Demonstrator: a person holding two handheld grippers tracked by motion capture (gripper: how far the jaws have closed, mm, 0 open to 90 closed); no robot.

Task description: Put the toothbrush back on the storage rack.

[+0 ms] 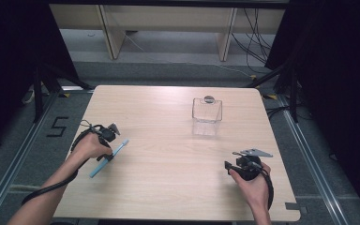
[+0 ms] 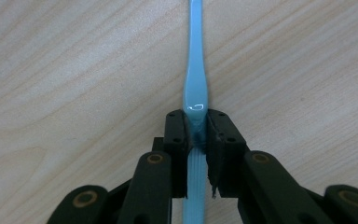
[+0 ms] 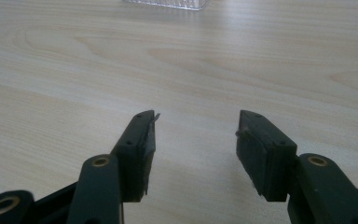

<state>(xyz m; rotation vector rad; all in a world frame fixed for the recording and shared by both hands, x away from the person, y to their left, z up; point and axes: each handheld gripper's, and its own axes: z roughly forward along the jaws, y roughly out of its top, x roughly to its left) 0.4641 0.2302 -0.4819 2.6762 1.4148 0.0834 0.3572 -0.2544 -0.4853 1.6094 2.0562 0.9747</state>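
A recording lab is showing here: black curtains (image 1: 9, 70) are flanking a lone wooden table (image 1: 168, 187), metal floor rails (image 1: 309, 154) are running beside it, and loose cables (image 1: 258, 42) are trailing beyond its far edge.

Even, soft overhead light keeps the table (image 1: 168, 140) bright while the surroundings at nine and three o'clock sink into black. Shadows are faint. A small glare spot sits on the toothbrush (image 2: 195, 84). Both gripper views go soft toward twelve o'clock.
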